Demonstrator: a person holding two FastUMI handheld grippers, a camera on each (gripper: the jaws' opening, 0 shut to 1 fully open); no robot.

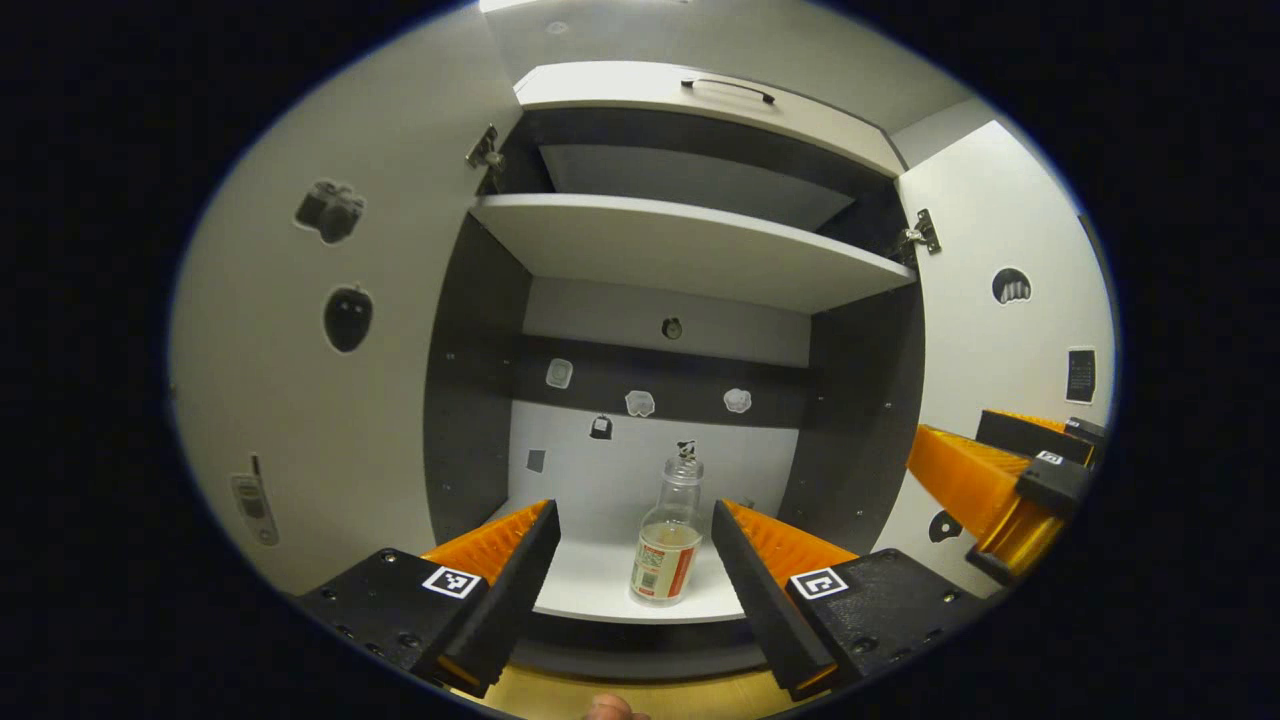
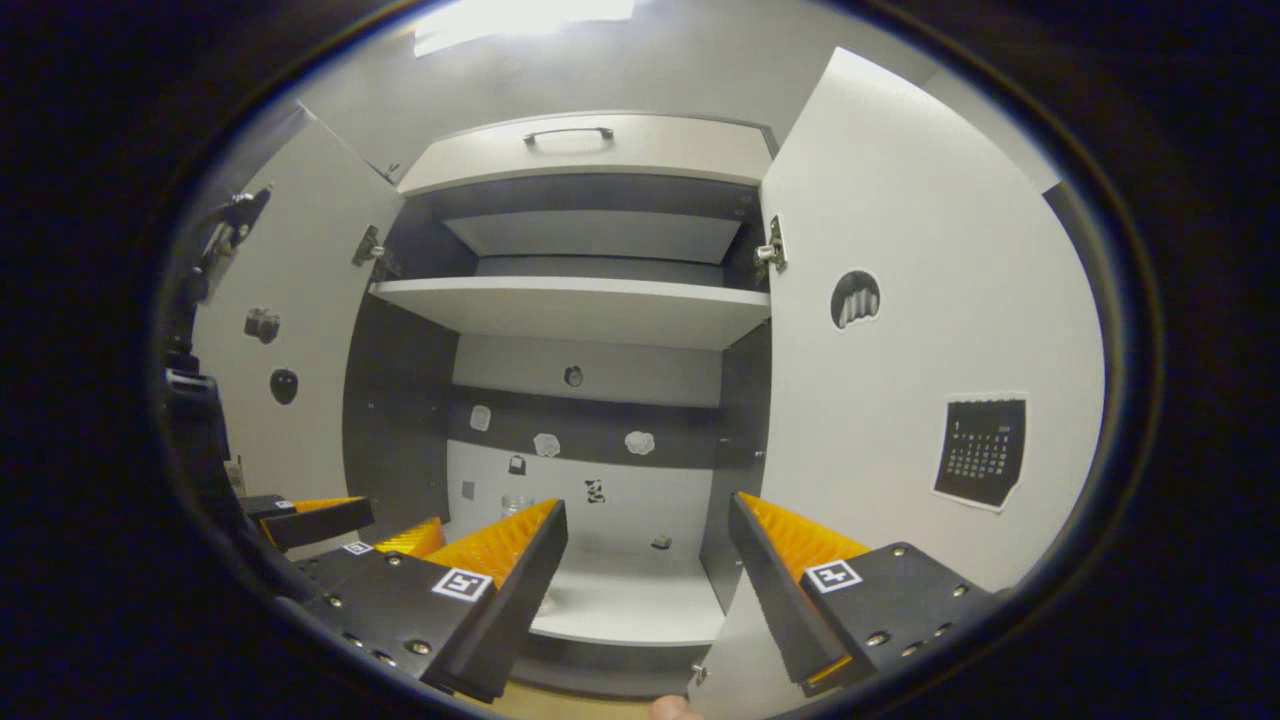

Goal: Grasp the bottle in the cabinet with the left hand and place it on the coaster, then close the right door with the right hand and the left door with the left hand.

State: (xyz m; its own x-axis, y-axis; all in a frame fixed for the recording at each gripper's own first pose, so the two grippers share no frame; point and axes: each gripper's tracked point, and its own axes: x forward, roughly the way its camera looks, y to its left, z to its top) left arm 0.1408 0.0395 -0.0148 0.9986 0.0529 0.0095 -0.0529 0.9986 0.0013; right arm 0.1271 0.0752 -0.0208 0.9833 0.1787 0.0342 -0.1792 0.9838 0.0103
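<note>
A small clear bottle [image 1: 668, 540] with a red and white label stands upright near the front edge of the cabinet's lower shelf [image 1: 590, 590]. My left gripper [image 1: 634, 514] is open in front of the shelf, short of the bottle, which appears between its two fingers. In the right gripper view the bottle's top [image 2: 515, 503] peeks over a finger. My right gripper [image 2: 648, 508] is open and holds nothing, close to the open right door [image 2: 900, 400]. It also appears at the right of the left gripper view [image 1: 1010, 490]. The left door [image 1: 330, 380] stands open.
An upper shelf [image 1: 680, 250] spans the cabinet above the bottle, with a handled drawer front [image 1: 720, 100] over it. Stickers dot the back wall and both doors. A wooden surface [image 1: 620, 690] lies below the cabinet. The left gripper [image 2: 320, 520] appears low left in the right gripper view.
</note>
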